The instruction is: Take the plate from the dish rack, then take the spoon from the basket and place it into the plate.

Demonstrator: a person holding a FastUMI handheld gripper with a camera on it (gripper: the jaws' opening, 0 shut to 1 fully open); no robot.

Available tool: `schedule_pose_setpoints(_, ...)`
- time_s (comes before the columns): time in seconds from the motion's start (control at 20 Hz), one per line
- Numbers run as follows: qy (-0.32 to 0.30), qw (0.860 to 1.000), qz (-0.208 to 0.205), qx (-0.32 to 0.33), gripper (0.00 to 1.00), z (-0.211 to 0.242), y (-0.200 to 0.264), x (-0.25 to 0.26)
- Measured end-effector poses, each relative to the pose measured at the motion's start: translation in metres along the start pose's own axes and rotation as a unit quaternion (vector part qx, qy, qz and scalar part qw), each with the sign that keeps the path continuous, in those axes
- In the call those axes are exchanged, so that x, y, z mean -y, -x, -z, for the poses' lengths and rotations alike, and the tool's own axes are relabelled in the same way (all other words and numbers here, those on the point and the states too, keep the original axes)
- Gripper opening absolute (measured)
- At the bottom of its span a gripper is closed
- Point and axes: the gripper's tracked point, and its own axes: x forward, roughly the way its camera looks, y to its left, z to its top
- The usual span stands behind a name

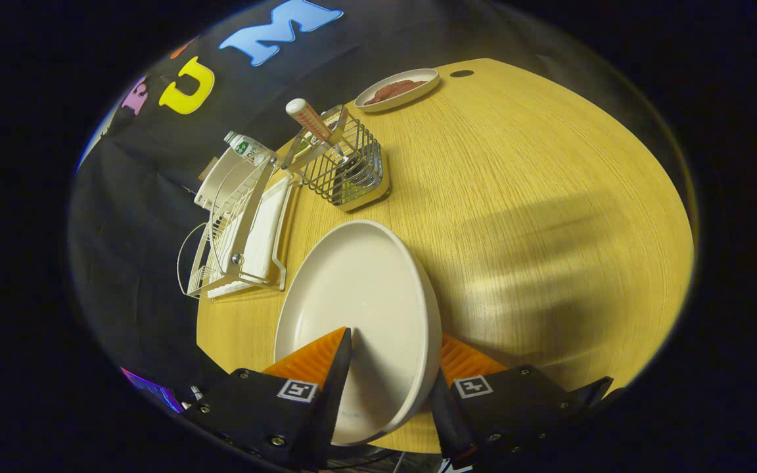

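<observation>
Between the two fingers of the gripper sits the near rim of a large, pale plate. One finger lies over the plate's inner face and the other is against its outer edge, so the fingers appear clamped on the rim, holding the plate. The plate is tilted, its far edge reaching out over the wooden table; whether its underside touches the tabletop is hard to judge from this angle.

Just beyond the plate's far edge stands a small wire basket on a pale base. A spoon leans in it, its light handle with a reddish pattern sticking up and out toward the booth wall. Something dark and something greenish lie low inside the basket, too small to identify.

Beside the basket, toward the table's edge, is the wire dish rack with a white tray under it. Its slots look bare of dishes. Behind the rack a white container with a green label lies tilted against a flat white item.

Well apart from all this, at the far side of the table, a shallow oval dish holds a brownish mass, and a small dark round hole shows in the tabletop just beside it.
</observation>
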Motion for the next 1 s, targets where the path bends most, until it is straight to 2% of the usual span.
schedule_pose_setpoints(0.15, 0.053, 0.997, 0.058, 0.027, 0.62, -0.010, 0.007, 0.024)
schedule_pose_setpoints(0.25, 0.091, 0.992, 0.078, 0.048, 0.62, -0.017, 0.016, 0.030)
schedule_pose_setpoints(0.4, 0.138, 0.979, 0.099, 0.112, 0.62, -0.042, 0.044, 0.028)
schedule_pose_setpoints(0.55, 0.151, 0.965, 0.080, 0.200, 0.62, -0.078, 0.077, 0.005)
schedule_pose_setpoints(0.7, 0.184, 0.939, 0.083, 0.277, 0.62, -0.116, 0.107, -0.011)
schedule_pose_setpoints(0.8, 0.204, 0.925, 0.091, 0.306, 0.62, -0.133, 0.122, -0.022)
schedule_pose_setpoints(1.0, 0.219, 0.906, 0.057, 0.357, 0.62, -0.161, 0.137, -0.055)
